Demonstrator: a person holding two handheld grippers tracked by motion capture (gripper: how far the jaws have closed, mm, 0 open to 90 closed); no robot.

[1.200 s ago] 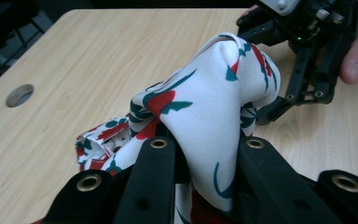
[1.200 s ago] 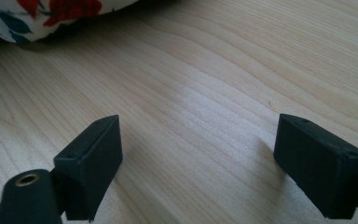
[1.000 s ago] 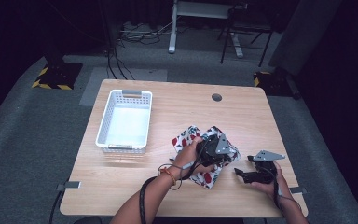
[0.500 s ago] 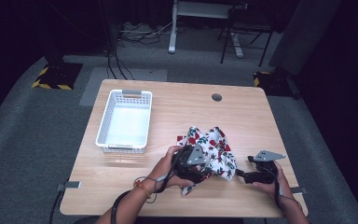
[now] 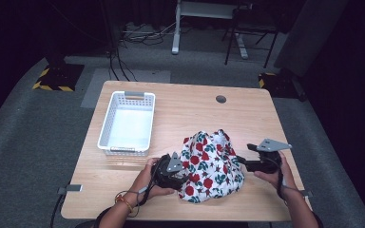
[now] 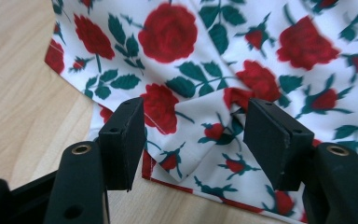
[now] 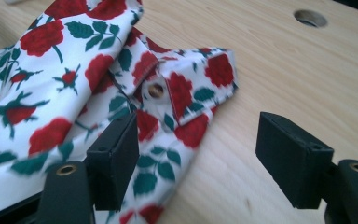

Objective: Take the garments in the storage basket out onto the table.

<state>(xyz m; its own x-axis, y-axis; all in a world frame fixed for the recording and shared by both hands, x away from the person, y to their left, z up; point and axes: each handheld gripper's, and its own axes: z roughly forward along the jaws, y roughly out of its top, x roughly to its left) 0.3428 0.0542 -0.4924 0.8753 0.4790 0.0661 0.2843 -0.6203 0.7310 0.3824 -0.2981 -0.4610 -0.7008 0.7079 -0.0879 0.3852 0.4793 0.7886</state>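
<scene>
A white cloth printed with red roses (image 5: 210, 165) lies crumpled on the wooden table (image 5: 185, 109), near its front edge. My left gripper (image 5: 183, 175) is at the cloth's left front edge. In the left gripper view its jaws (image 6: 196, 126) stand apart over a fold of the cloth (image 6: 223, 51). They have just been closing a little, and the pads do not press on it. My right gripper (image 5: 240, 162) is at the cloth's right side. Its jaws (image 7: 200, 135) have just been closing but stand open, with a cloth corner (image 7: 51, 60) bearing a metal eyelet (image 7: 156, 90) ahead of them.
A white plastic basket (image 5: 139, 95) stands on the left half of the table. A round cable hole (image 5: 221, 99) sits near the far edge. Bare wood lies between the basket and the cloth and to the right of the right gripper.
My left gripper let go of the bunched cloth and moved left and toward the person, down to the cloth's front edge. The cloth fell open. My right gripper rose a little toward the cloth.
</scene>
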